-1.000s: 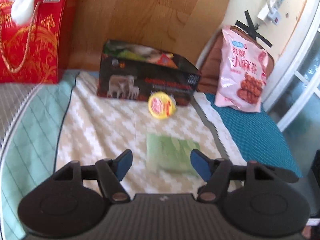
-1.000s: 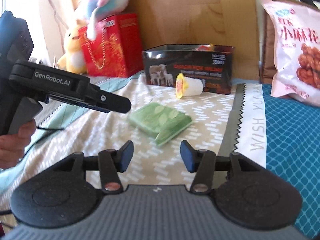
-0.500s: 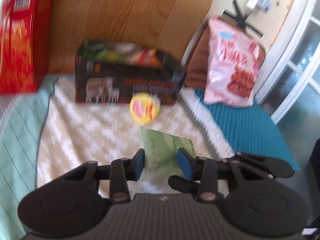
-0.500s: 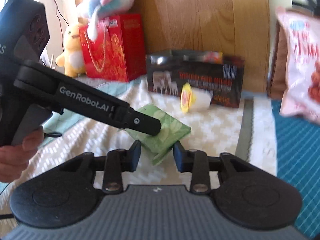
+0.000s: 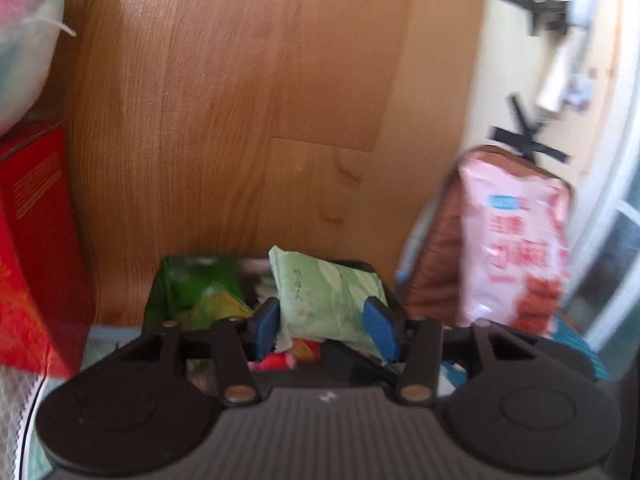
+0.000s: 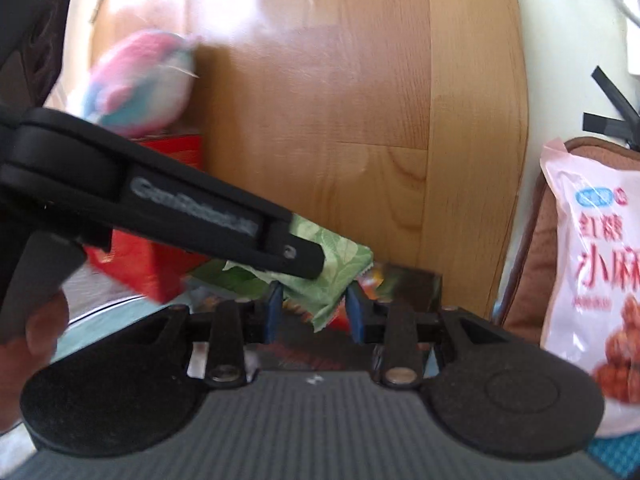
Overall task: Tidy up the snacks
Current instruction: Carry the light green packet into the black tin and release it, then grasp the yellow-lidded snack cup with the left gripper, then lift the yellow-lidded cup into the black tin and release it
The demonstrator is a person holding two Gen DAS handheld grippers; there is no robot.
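Observation:
A pale green leaf-print snack packet (image 5: 326, 300) is held between the blue pads of my left gripper (image 5: 325, 322), lifted above the open black snack box (image 5: 188, 292) that holds several colourful snacks. In the right wrist view the same packet (image 6: 336, 272) also sits between the pads of my right gripper (image 6: 314, 312), with the left gripper's black finger (image 6: 224, 236) across its top. The box (image 6: 416, 284) lies just behind and below.
A red gift box (image 5: 28, 248) stands at the left against the wooden headboard (image 5: 248, 112). A large pink snack bag (image 5: 516, 252) leans on a brown cushion at the right. A plush toy (image 6: 140, 80) sits on the red box.
Both grippers closed on the green packet and lifted it off the blanket. They carried it forward to above the black box. The yellow-lidded cup has left the view.

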